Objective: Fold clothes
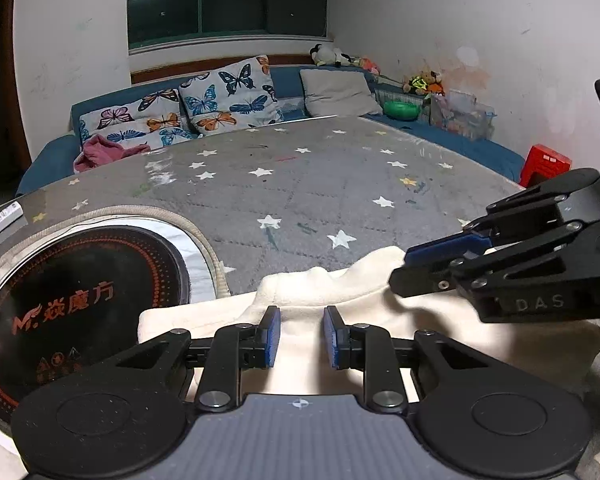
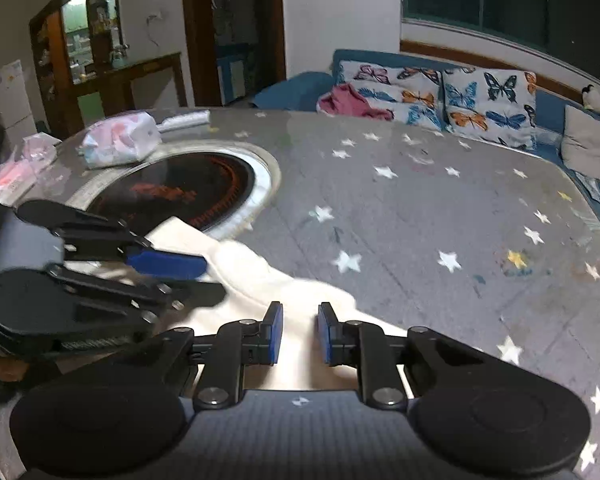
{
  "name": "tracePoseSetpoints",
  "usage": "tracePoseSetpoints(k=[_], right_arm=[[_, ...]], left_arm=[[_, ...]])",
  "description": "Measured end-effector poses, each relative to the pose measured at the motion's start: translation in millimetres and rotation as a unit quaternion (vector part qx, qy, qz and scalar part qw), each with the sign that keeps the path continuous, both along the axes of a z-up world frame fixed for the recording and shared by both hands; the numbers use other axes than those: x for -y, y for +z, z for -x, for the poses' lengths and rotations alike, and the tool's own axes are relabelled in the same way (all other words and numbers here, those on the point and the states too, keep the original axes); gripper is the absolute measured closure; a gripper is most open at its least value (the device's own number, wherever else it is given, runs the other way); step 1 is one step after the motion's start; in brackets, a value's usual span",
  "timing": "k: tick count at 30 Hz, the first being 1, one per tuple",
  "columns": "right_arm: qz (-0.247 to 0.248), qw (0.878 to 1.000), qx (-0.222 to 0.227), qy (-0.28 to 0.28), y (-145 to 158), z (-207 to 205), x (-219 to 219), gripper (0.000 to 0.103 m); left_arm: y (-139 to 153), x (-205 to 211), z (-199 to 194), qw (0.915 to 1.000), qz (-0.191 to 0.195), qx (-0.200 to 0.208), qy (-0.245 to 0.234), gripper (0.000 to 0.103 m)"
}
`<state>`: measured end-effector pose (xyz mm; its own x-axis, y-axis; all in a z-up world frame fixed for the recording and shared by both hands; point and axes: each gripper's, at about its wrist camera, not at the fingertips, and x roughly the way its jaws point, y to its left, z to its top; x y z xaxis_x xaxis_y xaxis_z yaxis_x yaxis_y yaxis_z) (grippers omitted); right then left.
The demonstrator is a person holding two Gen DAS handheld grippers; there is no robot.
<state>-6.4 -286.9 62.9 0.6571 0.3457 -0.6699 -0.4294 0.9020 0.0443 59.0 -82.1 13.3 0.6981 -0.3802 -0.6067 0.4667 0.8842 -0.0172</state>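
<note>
A cream garment [image 1: 340, 300] lies bunched on the star-patterned counter [image 1: 300, 184] in the lower middle of both views, beside a round black hotplate [image 1: 76, 300]. The left gripper [image 1: 299, 336] has its jaws slightly apart with cloth between them. The right gripper [image 2: 299, 332] likewise has a narrow gap over the fabric; whether either pinches it, I cannot tell.

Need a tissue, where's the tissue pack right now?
Right wrist view, upper left: the tissue pack lies on the table's far side, just beyond the round cooktop.
</note>
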Motion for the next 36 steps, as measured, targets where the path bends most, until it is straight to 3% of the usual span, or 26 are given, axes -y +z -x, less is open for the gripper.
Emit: tracePoseSetpoints(k=[5,14,19,23,28,36], right_arm=[[0.014,1.0,0.004,-0.002,-9.8,-7.5,-8.8,0.086],[0.036,0.999,0.012,-0.01,-9.9,-11.0,-12.0,0.086],[0.015,1.0,0.015,-0.009,-1.1,-8.3,-13.7,0.084],[0.01,1.0,0.017,0.013,-1.1,-5.2,-26.5,0.076],[0.016,1.0,0.012,-0.001,-13.3,-13.8,-32.7,0.066],[0.022,1.0,0.019,-0.012,-16.0,-14.8,-31.6,0.052]], left_arm=[[3.6,-4.6,2.6,0.9999,0.01,-0.004,0.008,0.075],[17.0,-32.4,45.0,0.999,0.008,0.03,0.031,0.075],[6.3,-51.6,49.3,0.9977,0.013,0.013,0.065,0.073],[5.3,-60.5,45.6,0.9967,0.034,0.001,0.074,0.07],[12.1,-66.3,39.7,0.9951,0.042,0.005,0.09,0.072],[2.7,-68.4,6.9,0.9913,-0.001,-0.008,0.131,0.073]])
